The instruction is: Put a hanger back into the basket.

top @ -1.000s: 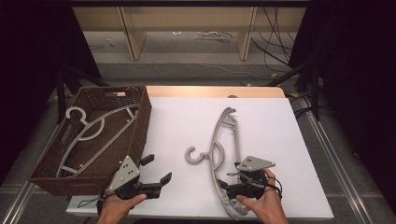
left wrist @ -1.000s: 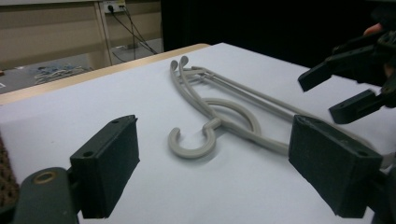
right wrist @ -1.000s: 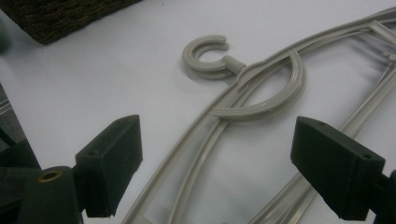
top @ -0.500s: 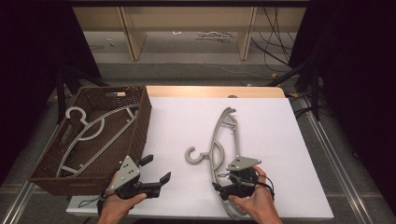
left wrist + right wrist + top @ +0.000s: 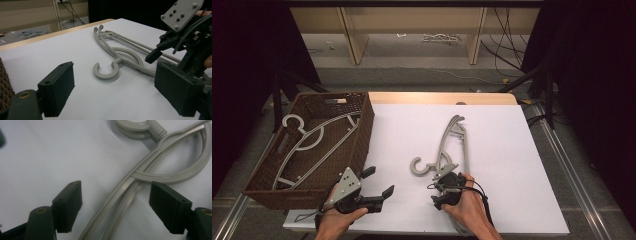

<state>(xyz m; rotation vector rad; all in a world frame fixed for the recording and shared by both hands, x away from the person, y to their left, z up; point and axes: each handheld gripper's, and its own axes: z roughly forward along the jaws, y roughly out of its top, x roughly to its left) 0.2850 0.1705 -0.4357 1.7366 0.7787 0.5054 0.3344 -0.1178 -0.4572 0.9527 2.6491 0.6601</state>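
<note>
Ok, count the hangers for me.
3, it seems. One hanger in the basket leans against the basket wall. Two stacked hangers lie on the white table, under the open right gripper. More could be hidden beneath.

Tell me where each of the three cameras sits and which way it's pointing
High view: above the table's near edge, looking forward and down on the wicker basket; both hands enter from below.
Left gripper view: rides the left gripper, aimed across the table; its open jaws show.
Right gripper view: rides the right gripper, aimed down; open jaws show.
Shared: all three show the grey hangers.
</note>
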